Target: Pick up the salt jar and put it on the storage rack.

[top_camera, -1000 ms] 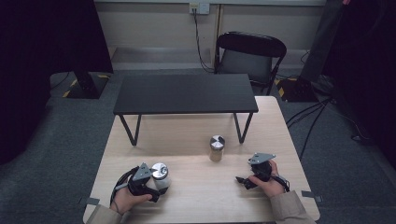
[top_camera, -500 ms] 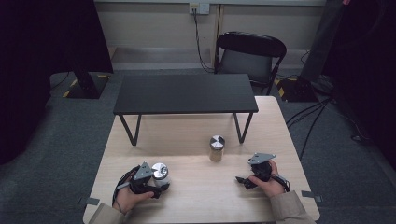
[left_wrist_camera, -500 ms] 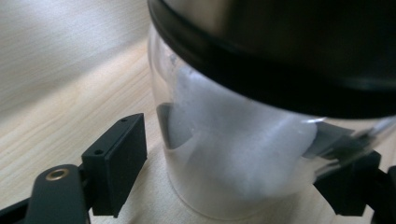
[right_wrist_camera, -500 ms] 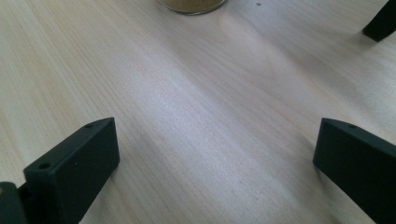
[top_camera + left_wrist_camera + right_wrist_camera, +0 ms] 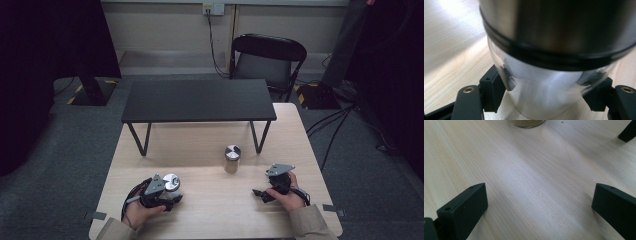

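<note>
A glass jar (image 5: 171, 182) with a steel lid stands on the wooden table (image 5: 210, 215) at the front left. My left gripper (image 5: 167, 195) is shut on it. In the left gripper view both black pads (image 5: 495, 87) press the clear glass (image 5: 544, 100) below the lid's black band. A second jar (image 5: 232, 159) with a silver and black lid stands near the table's middle. Its base with tan contents (image 5: 526, 122) shows at the top of the right gripper view. My right gripper (image 5: 264, 192) rests at the front right, open (image 5: 541, 205), with bare wood between its jaws.
A low black shelf (image 5: 197, 100) on thin legs (image 5: 627, 131) spans the back half of the table. A black chair (image 5: 267, 57) stands behind it. Cables run over the grey carpet at the right.
The left hand has shifted slightly around its jar. The jars and the right gripper have stayed in place.
</note>
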